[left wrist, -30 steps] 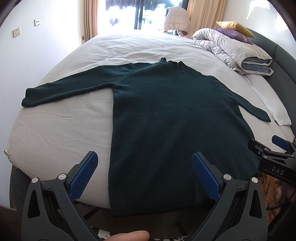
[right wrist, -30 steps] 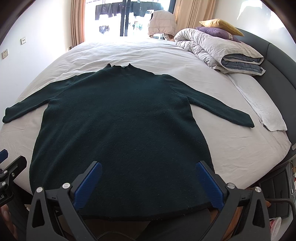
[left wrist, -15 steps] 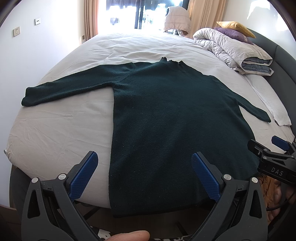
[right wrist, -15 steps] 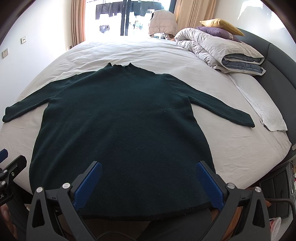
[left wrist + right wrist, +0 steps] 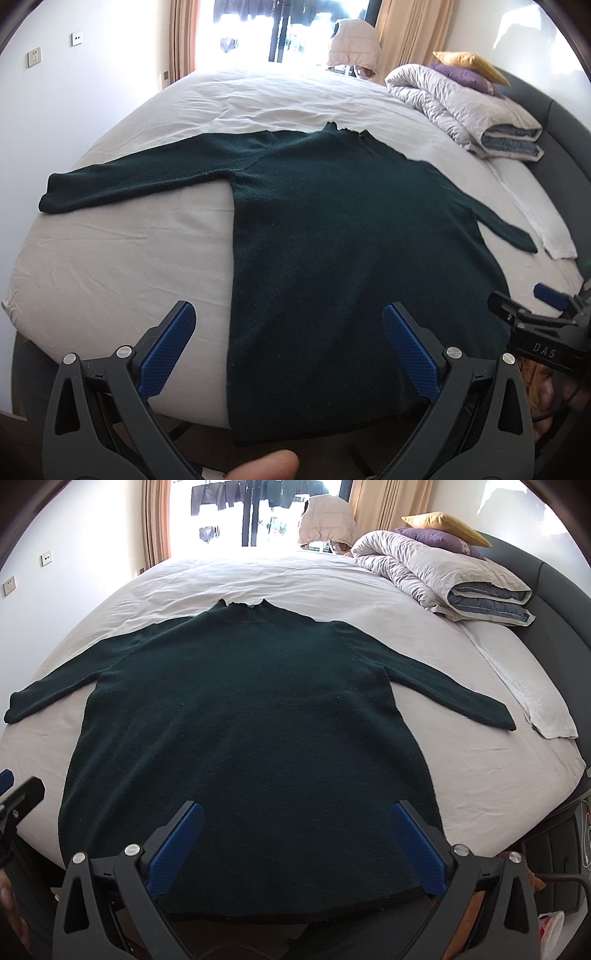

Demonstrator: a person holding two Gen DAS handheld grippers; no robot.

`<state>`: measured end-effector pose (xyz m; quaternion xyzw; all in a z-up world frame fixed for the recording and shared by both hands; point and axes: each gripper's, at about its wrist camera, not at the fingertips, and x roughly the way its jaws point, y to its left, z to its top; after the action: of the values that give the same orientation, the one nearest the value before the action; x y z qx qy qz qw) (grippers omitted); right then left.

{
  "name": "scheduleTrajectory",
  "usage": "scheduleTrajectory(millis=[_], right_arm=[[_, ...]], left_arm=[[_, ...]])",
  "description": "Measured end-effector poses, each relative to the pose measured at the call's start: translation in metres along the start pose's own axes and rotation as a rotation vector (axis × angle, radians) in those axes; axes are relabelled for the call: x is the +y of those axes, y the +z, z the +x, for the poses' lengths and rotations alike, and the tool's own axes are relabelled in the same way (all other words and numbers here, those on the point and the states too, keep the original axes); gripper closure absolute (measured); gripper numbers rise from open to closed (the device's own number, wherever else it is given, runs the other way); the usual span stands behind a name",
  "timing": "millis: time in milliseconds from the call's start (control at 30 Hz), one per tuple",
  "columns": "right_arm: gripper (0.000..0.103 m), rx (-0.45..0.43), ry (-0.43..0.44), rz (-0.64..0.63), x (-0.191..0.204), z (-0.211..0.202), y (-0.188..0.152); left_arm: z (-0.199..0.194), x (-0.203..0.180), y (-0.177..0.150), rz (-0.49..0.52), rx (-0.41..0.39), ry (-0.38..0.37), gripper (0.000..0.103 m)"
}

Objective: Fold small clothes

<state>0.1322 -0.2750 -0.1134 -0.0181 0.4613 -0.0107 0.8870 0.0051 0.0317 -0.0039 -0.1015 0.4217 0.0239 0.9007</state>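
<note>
Right wrist view: sweater point(image 5: 243, 716) lies flat on bed point(image 5: 461, 775), both sleeves spread, hem at 6 o'clock over the bed's edge. No fold made yet; all folding is left. Right tool point(image 5: 295, 843) and left tool point(image 5: 288, 343) hover over the hem, jaws apart, empty. Duvet point(image 5: 436, 572) at 1 o'clock and towel point(image 5: 532, 698) at 3 o'clock lie clear of the sweater; nothing blocks.
</note>
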Motion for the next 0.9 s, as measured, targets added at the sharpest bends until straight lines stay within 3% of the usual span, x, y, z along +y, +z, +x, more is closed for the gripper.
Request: scheduleTrajectory(millis=[200, 333, 367, 500, 600, 800, 900], right_arm=[[0.000, -0.043, 0.134, 0.013, 0.017, 0.012, 0.014], [0.004, -0.066, 0.227, -0.020, 0.041, 0.025, 0.033], [0.010, -0.069, 0.250, -0.025, 0.047, 0.030, 0.038], [0.027, -0.052, 0.368, -0.008, 0.070, 0.046, 0.057], [0.028, -0.040, 0.453, 0.000, 0.087, 0.056, 0.066], [0.028, 0.004, 0.525, 0.011, 0.114, 0.076, 0.078], [0.030, 0.018, 0.568, 0.030, 0.122, 0.086, 0.084]], left_arm=[[0.012, 0.096, 0.029, -0.230, -0.052, -0.170, 0.000], [0.018, 0.174, 0.048, -0.342, -0.109, -0.103, 0.000], [0.021, 0.191, 0.051, -0.372, -0.100, -0.108, 0.000], [0.031, 0.296, 0.063, -0.641, -0.164, -0.111, 0.000], [0.039, 0.363, 0.060, -0.871, -0.252, -0.183, 0.000], [0.075, 0.411, 0.052, -1.042, -0.237, -0.254, 0.001], [0.087, 0.418, 0.056, -1.057, -0.255, -0.262, 0.001]])
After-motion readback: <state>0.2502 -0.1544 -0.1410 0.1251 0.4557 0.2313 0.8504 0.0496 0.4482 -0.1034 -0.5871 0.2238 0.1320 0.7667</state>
